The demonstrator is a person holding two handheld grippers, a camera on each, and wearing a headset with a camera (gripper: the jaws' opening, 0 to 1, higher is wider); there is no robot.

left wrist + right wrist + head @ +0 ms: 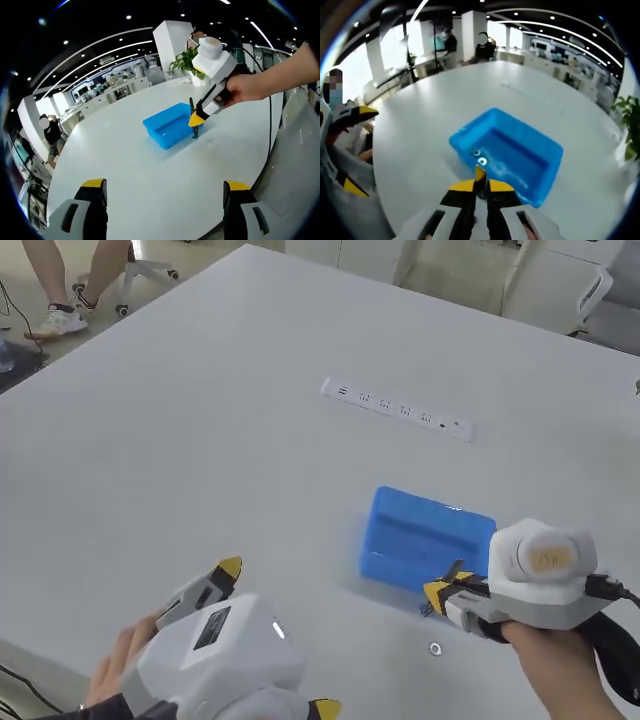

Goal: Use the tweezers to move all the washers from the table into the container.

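A blue container point(425, 530) sits on the white table point(200, 440), right of centre. My right gripper point(441, 596) hovers at its near edge, shut on dark tweezers point(452, 573). In the right gripper view the tweezers point(480, 174) point down over the container point(520, 155), where two washers point(479, 157) lie near the closer wall. One washer point(435, 648) lies on the table just in front of the right gripper, also seen as a washer point(210, 141). My left gripper point(278, 638) is at the lower left, open and holding nothing, its jaws far apart in its own view point(164, 186).
A white power strip point(397, 408) lies on the table beyond the container. Office chairs point(590, 295) and a person's legs point(60, 290) stand past the far edges. People stand in the background of both gripper views.
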